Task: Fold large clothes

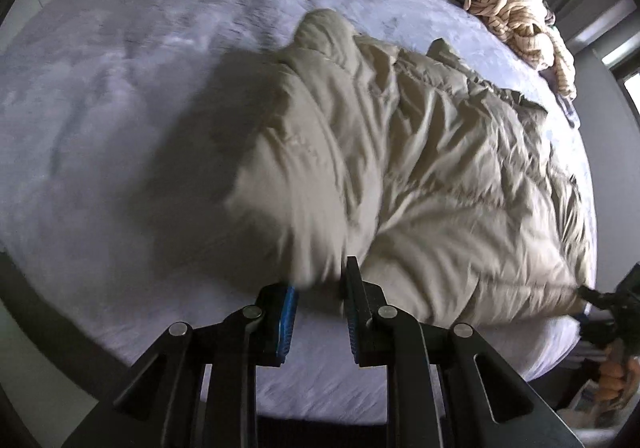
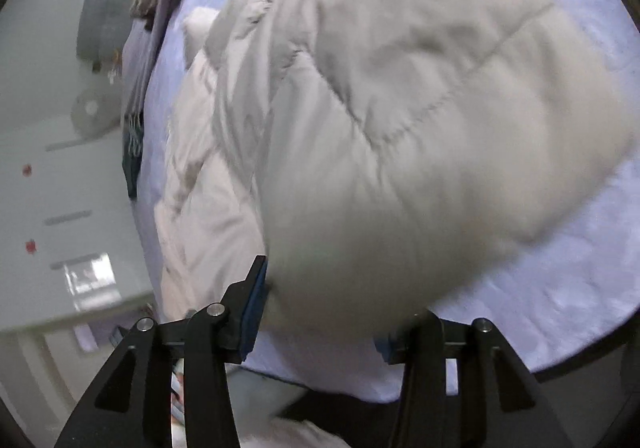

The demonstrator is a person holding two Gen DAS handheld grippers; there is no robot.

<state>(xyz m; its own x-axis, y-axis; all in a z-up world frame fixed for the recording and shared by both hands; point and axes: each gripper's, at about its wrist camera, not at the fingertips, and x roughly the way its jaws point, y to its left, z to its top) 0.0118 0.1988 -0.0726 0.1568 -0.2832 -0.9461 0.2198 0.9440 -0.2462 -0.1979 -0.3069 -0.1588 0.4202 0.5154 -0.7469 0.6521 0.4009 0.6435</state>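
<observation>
Left wrist view: beige quilted puffer jacket lies on the lilac fleece bed, long axis running far-right.
Left gripper: narrow, pinching the jacket's near edge.
Right gripper: wide; contents probably none, blurred.

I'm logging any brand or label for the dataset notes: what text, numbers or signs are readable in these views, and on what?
None can be read.
Puffer jacket: no label or logo shows.
Red marks on the cabinet doors: too blurred to tell whether they are text.
</observation>
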